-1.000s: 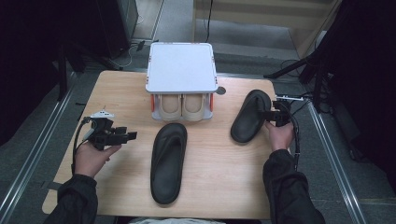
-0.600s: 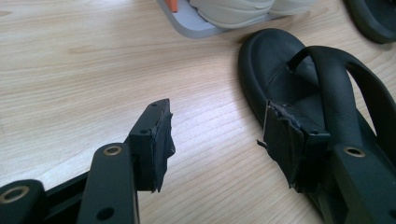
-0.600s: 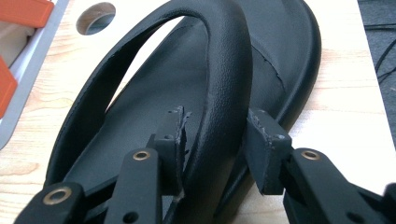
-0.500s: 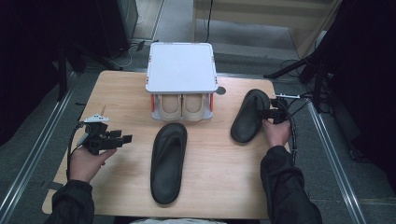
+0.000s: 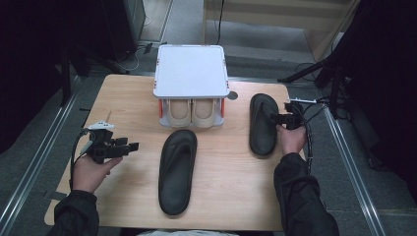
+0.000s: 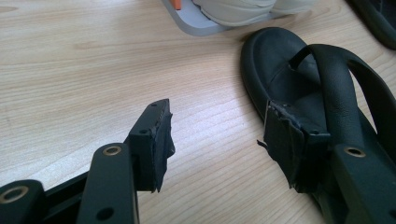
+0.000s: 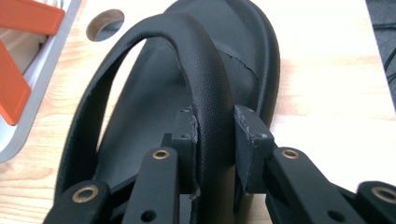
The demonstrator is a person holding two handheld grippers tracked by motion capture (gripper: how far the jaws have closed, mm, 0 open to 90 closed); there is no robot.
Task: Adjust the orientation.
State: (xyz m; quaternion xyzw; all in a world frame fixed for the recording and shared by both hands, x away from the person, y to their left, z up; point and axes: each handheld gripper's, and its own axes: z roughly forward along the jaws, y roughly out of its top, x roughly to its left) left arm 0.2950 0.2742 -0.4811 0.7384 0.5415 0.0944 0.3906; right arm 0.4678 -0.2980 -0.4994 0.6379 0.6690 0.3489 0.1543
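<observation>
counter (image 5: 133, 98): pale wood, visible grain, smooth matt finish
right sandal (image 7: 205, 88): black, leather-like pebbled strap, faint sheen; matt sole with a fine crack line
left sandal (image 6: 322, 79): black, matt rubbery footbed, smooth strap
rack (image 5: 192, 69): light grey plastic top, matt; orange plastic posts
shoes (image 5: 191, 112): beige, soft matt upper
jaws: black matt plastic, brass-coloured rivets, pads frayed at the edges
</observation>
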